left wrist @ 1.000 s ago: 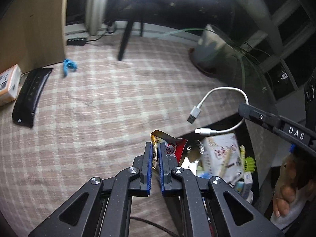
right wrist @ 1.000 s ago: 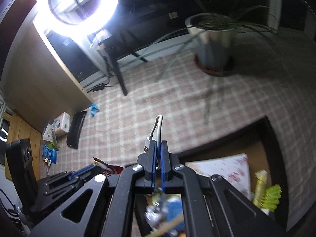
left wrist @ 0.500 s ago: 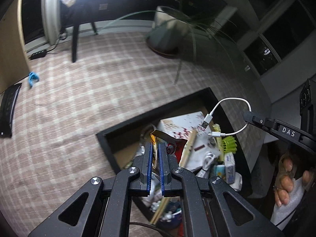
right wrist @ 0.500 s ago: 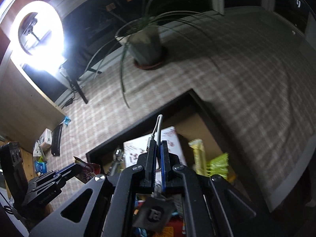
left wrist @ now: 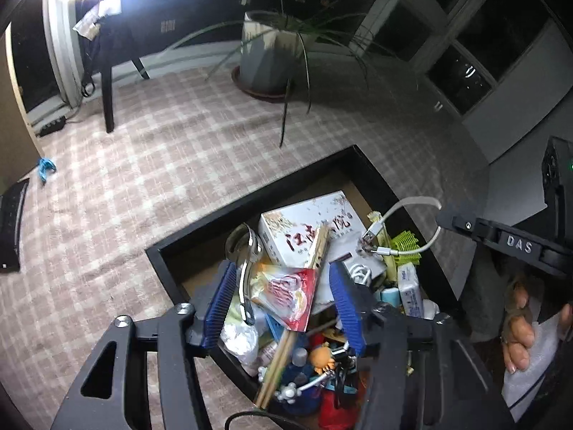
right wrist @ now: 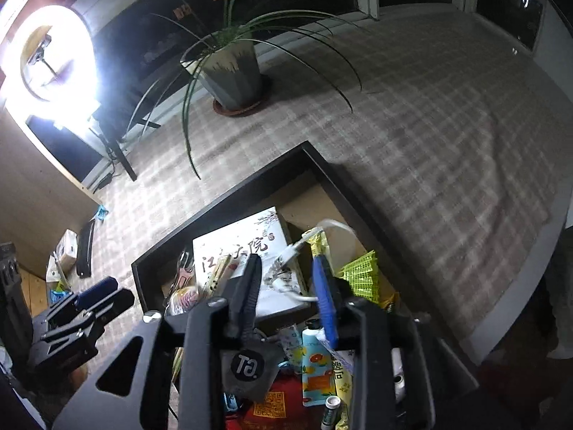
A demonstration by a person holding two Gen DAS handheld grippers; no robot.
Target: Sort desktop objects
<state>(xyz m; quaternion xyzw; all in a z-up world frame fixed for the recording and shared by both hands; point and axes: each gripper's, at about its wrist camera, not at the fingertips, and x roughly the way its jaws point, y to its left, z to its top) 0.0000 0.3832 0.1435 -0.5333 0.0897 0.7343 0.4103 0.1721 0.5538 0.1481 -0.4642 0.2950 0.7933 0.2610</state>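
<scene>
Snack packet (left wrist: 286, 292), red and orange, hangs loose between the blue pads of the left gripper (left wrist: 283, 299), whose jaws have just been opening and now stand well apart, so the packet looks free to drop into the black box (left wrist: 250, 199) directly below. Beside it, at about two o'clock from the packet, the white USB cable (left wrist: 401, 211) loops above the same box; the right gripper (right wrist: 286, 294) has also just been opening, and the cable's plugs (right wrist: 286, 256) lie between its parted jaws without either pad visibly pressing on them. I judge both hands to be mid-release, letting the two items fall where the sorted clutter already sits: a white printed carton (left wrist: 308, 225), chopsticks (left wrist: 318, 245), a green comb (left wrist: 406, 245), small tubes and toys. Both grippers point steeply down over the box, presumably so things land inside rather than on the checked cloth (left wrist: 143, 179) around it. Farther out, at twelve o'clock, stands a potted plant (left wrist: 265, 57); at nine o'clock a blue clip (left wrist: 46, 168) and a dark remote (left wrist: 10, 229) remain unsorted.
</scene>
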